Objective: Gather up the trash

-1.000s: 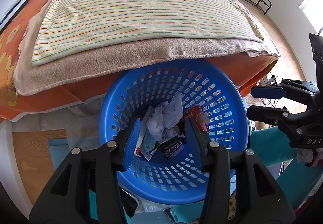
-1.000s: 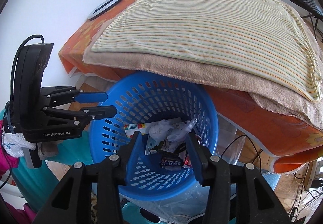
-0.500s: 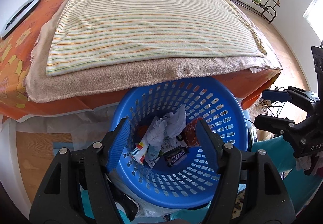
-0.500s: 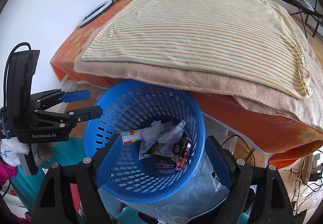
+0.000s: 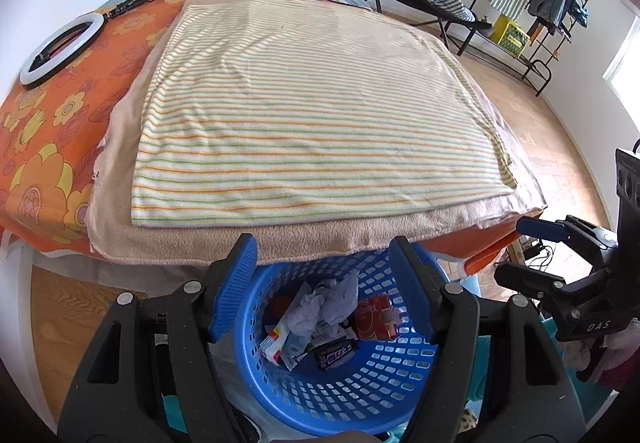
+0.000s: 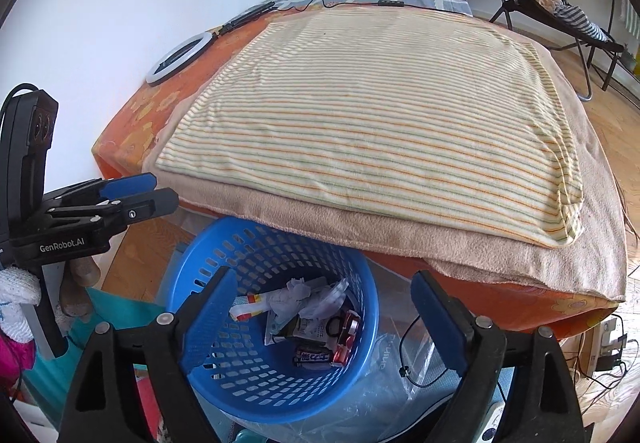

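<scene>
Your left gripper (image 5: pixel 322 287) hangs with its blue-padded fingers spread wide and nothing between them, and directly below and ahead of it sits the round blue perforated plastic basket (image 5: pixel 360 383), tucked partly under the near edge of the bed. Inside it, between your fingers as you look down, lie the crumpled white paper wads (image 5: pixel 328 303), a red printed packet (image 5: pixel 374 317) toward your right finger and a dark candy bar wrapper (image 5: pixel 336 351) nearest you. Beyond your fingertips the cream striped blanket (image 5: pixel 320 115) lies flat on a beige fleece layer (image 5: pixel 248 243), and I can see no loose rubbish on it; to your far left a white ring light (image 5: pixel 60 49) rests on the orange flowered sheet (image 5: pixel 48 147). Moving right, your right gripper (image 6: pixel 324 319) is likewise spread open and empty, hovering over the same basket, with the left tool just to its left. Beneath and to the right of the basket is a clear plastic bag (image 6: pixel 392 379) with a thin black cable (image 6: pixel 412 367) across it. The collecting looks close to finished, judging by the bare bedding. The risks from here are mostly clumsy ones: the two tools are near each other above the basket, so swinging either inward could knock them together; dropping low could catch a finger in the perforated wall and tip the basket, spilling the wrappers; and reaching right could snag that cable.
</scene>
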